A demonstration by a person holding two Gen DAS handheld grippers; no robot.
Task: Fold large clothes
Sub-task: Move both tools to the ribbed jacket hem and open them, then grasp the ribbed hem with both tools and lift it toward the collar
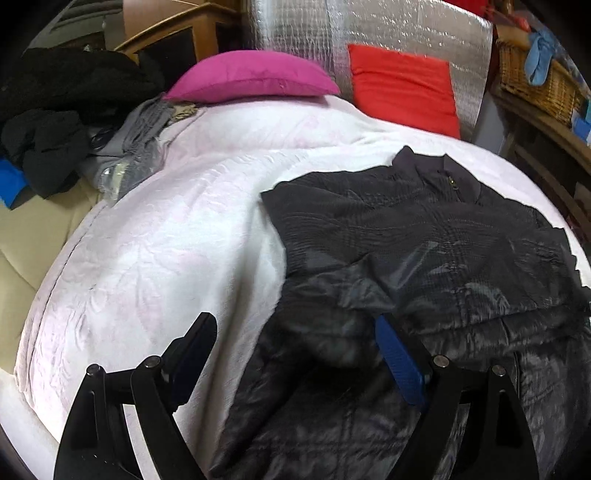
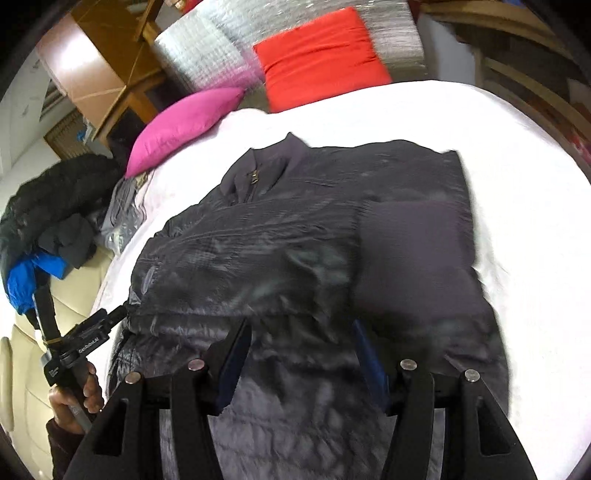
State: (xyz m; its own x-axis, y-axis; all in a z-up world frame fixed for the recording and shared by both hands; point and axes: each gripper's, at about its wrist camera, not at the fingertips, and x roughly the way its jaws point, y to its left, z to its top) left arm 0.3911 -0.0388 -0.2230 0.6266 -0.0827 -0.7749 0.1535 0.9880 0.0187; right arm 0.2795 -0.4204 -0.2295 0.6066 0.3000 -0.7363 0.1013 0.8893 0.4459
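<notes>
A dark quilted jacket (image 1: pixel 424 258) lies on the white bed cover (image 1: pixel 166 240), collar toward the pillows, sleeves folded in over its front. My left gripper (image 1: pixel 295 332) is open over the jacket's lower left edge, its left finger over the cover and its blue-padded right finger (image 1: pixel 399 365) over the fabric. In the right wrist view the jacket (image 2: pixel 295 240) fills the middle of the bed cover (image 2: pixel 535 258). My right gripper (image 2: pixel 303 343) is open just above the jacket's lower part. The left gripper (image 2: pixel 110 317) shows at the jacket's left hem.
A pink pillow (image 1: pixel 251 77) and a red pillow (image 1: pixel 402 85) lie at the head of the bed against a silver foil panel (image 1: pixel 369 26). A heap of dark clothes (image 1: pixel 55 129) lies left of the bed. A wicker basket (image 1: pixel 535 74) stands at the right.
</notes>
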